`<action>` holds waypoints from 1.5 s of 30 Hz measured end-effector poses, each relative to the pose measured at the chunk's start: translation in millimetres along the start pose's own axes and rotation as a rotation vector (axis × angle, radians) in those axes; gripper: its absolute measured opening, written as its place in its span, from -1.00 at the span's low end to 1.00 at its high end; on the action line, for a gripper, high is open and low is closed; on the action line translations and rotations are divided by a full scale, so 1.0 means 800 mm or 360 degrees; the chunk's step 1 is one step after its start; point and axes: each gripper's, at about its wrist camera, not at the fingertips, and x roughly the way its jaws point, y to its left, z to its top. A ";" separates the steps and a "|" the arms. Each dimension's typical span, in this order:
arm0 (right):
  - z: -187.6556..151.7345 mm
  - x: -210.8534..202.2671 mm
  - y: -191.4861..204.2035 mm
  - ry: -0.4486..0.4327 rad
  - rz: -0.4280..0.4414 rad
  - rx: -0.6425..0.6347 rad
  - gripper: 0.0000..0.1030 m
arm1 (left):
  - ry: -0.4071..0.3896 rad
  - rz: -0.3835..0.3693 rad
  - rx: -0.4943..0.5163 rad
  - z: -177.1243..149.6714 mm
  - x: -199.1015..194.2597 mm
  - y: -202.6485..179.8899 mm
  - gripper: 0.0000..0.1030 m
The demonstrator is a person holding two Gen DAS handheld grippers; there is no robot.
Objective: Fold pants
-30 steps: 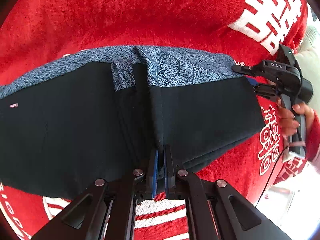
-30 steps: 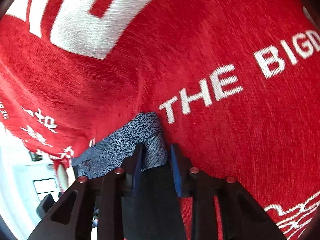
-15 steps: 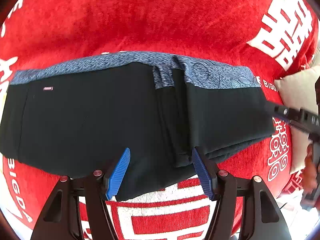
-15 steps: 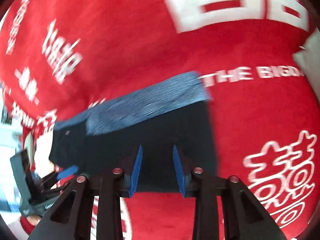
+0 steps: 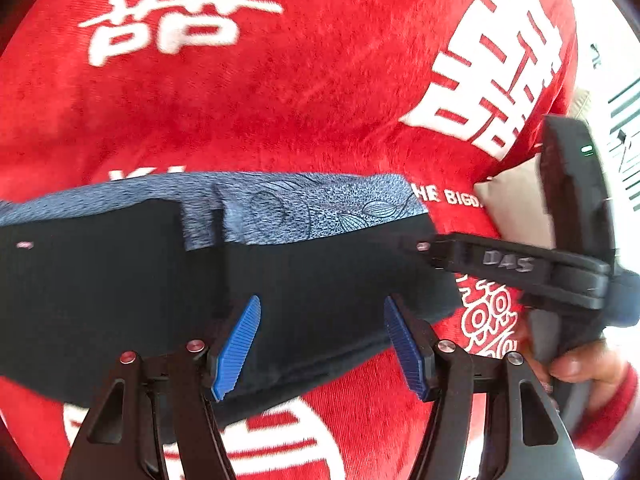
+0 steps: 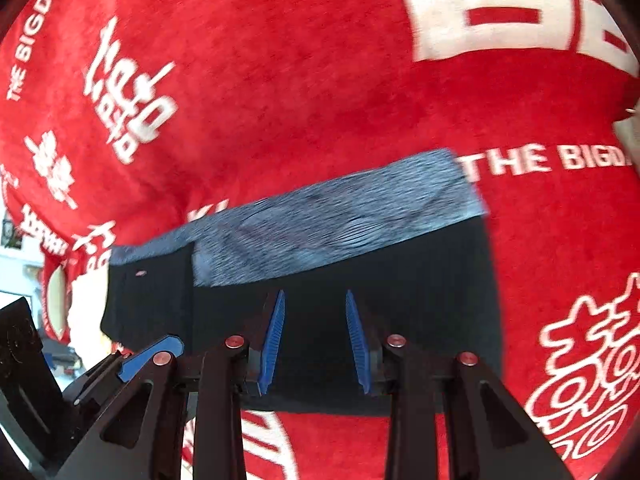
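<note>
Left tool (image 5: 322,346) released, fingers spread above pants (image 5: 120,288), nothing clamped. Right tool (image 6: 314,342) likewise parted, empty, over same black panel. Pants lie flat on red blanket (image 5: 300,100), grey waistband (image 5: 320,208) at far edge: likely fold laid, ready for next.

We see a red plush cover (image 5: 320,92) filling almost the whole view, with big white characters and the words "THE BIGDA" woven in. At its right edge lies a beige cushion (image 5: 516,208). Beyond the cover, on the far right, we see a bright white area with dark stripes (image 5: 624,128). In the right wrist view, a pale, strongly lit room (image 6: 20,272) shows at the left edge, too blurred to read.
</note>
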 end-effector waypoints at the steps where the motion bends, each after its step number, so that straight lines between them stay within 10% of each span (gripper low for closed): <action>1: 0.000 -0.002 -0.008 0.0002 -0.0009 0.0037 -0.32 | 0.0032 0.0041 0.0001 -0.001 0.014 0.004 0.26; 13: -0.025 0.006 -0.044 0.0032 0.0048 0.0222 -0.32 | 0.0147 0.0213 -0.0144 -0.038 0.013 0.056 0.28; 29: -0.065 0.015 0.077 0.0088 -0.0228 -0.0346 0.07 | 0.0133 0.0533 -0.0437 -0.073 -0.046 0.111 0.41; 45: -0.100 0.094 0.161 0.0261 -0.0317 -0.0701 0.48 | 0.0066 0.0463 -0.0731 -0.108 -0.072 0.192 0.41</action>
